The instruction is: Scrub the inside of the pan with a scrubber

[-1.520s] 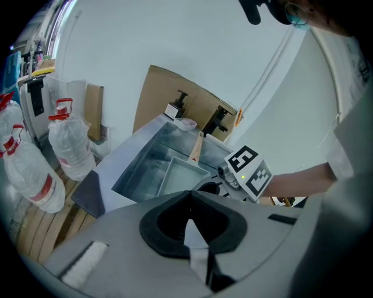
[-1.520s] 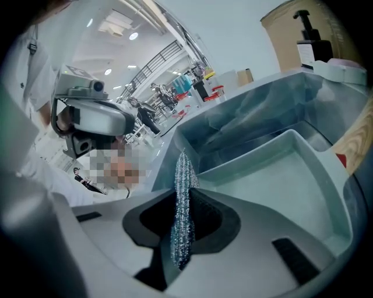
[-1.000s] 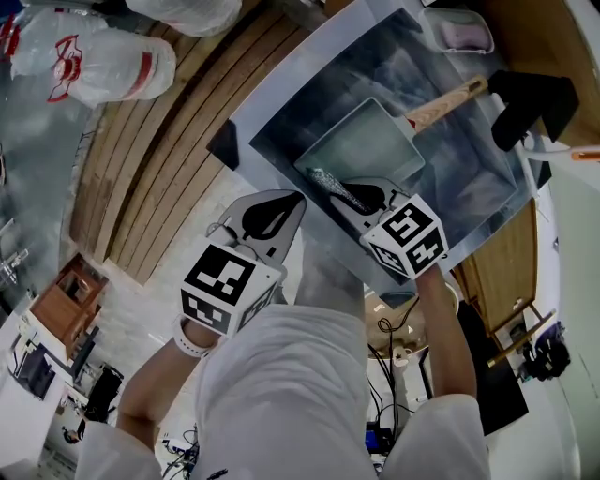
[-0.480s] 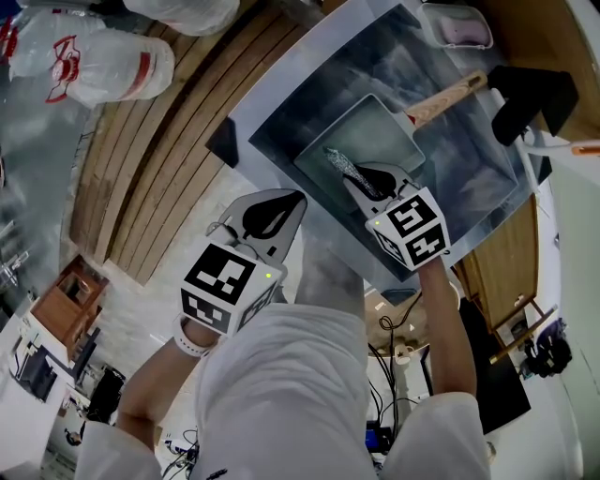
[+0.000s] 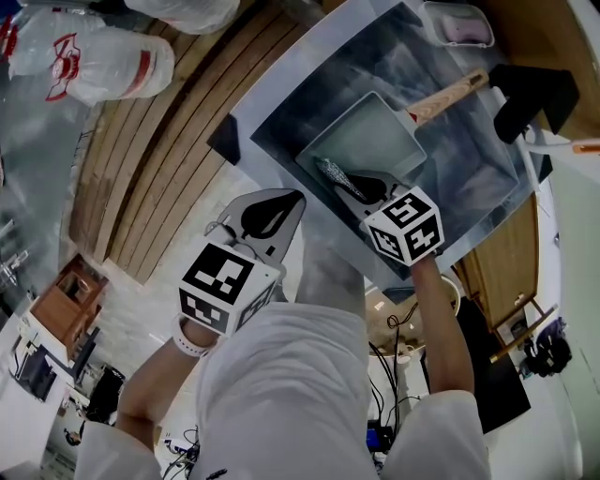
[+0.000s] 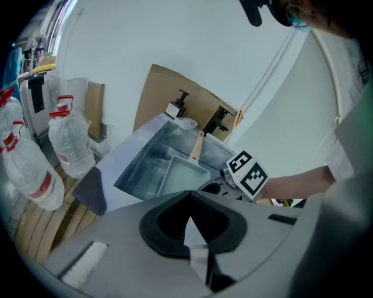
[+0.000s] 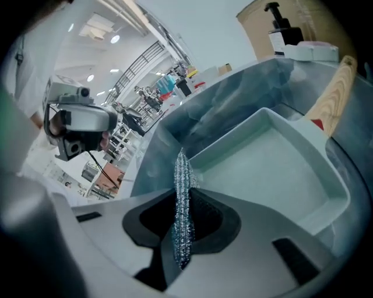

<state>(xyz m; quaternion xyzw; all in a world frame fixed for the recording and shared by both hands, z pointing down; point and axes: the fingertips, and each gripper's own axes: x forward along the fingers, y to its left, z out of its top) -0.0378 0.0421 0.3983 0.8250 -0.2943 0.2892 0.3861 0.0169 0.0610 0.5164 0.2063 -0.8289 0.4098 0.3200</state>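
A pale grey rectangular pan [image 5: 364,139] with a wooden handle [image 5: 448,97] lies in the steel sink [image 5: 473,192]. My right gripper [image 5: 349,184] is shut on a silvery wire scrubber [image 5: 333,172], whose tip sits at the pan's near rim. In the right gripper view the scrubber [image 7: 182,201] stands as a thin strip between the shut jaws, over the pan's [image 7: 274,169] near left corner. My left gripper [image 5: 272,214] hangs shut and empty over the counter's front edge, short of the sink. From the left gripper [image 6: 190,226] view the pan [image 6: 182,174] lies beyond the jaws.
A clear soap dish [image 5: 457,26] with a pink bar sits at the sink's far corner, beside a black tap [image 5: 530,98]. Plastic bottles in bags [image 5: 94,61] lie on the wooden slats [image 5: 159,169] to the left. Pump bottles [image 6: 182,103] stand behind the sink.
My right gripper pushed the scrubber forward into the pan, then drew it back toward the near rim. The left gripper has stayed where it was.
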